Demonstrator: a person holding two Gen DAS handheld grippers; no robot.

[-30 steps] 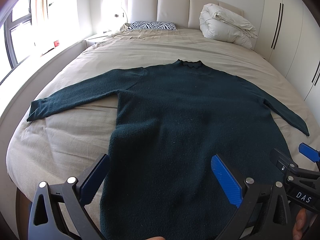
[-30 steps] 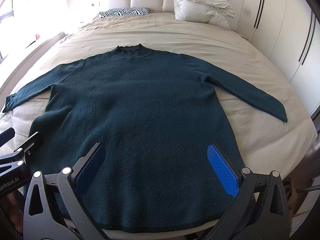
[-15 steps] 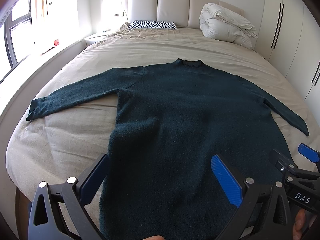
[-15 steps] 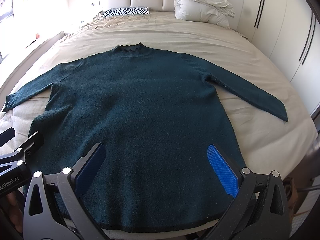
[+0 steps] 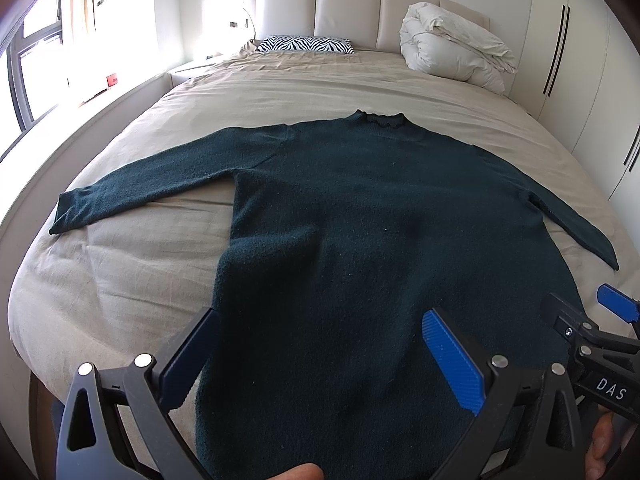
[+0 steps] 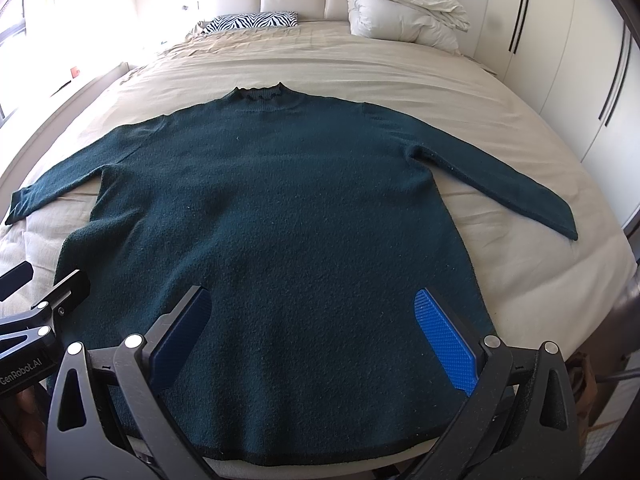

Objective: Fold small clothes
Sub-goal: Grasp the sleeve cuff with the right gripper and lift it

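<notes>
In the left wrist view, a dark green sweater (image 5: 360, 240) lay flat on the beige bed (image 5: 300, 92), filling the middle of the frame with its collar toward the top and its hem running off the lower edge. One sleeve stretched to the left centre of the frame, the other to the right centre. The left claw (image 5: 320, 344) sat at the bottom of the frame with its blue pads wide apart, holding nothing, above the lower part of the sweater. The right claw (image 5: 612, 308) showed at the lower right edge. A zebra-print pillow (image 5: 304, 44) lay at upper centre and a folded white duvet (image 5: 452, 52) at upper right, against the headboard.

In the right wrist view, the sweater (image 6: 280, 220) again spread across the centre of the bed (image 6: 400, 76), both sleeves angled outward, its hem visible near the bottom of the frame. The right claw (image 6: 312, 340) stood at the bottom with its pads spread well apart and empty, over the hem area. The left claw (image 6: 24, 292) appeared at the lower left edge. The pillow (image 6: 252, 22) and duvet (image 6: 404, 12) lay along the top of the frame.
</notes>
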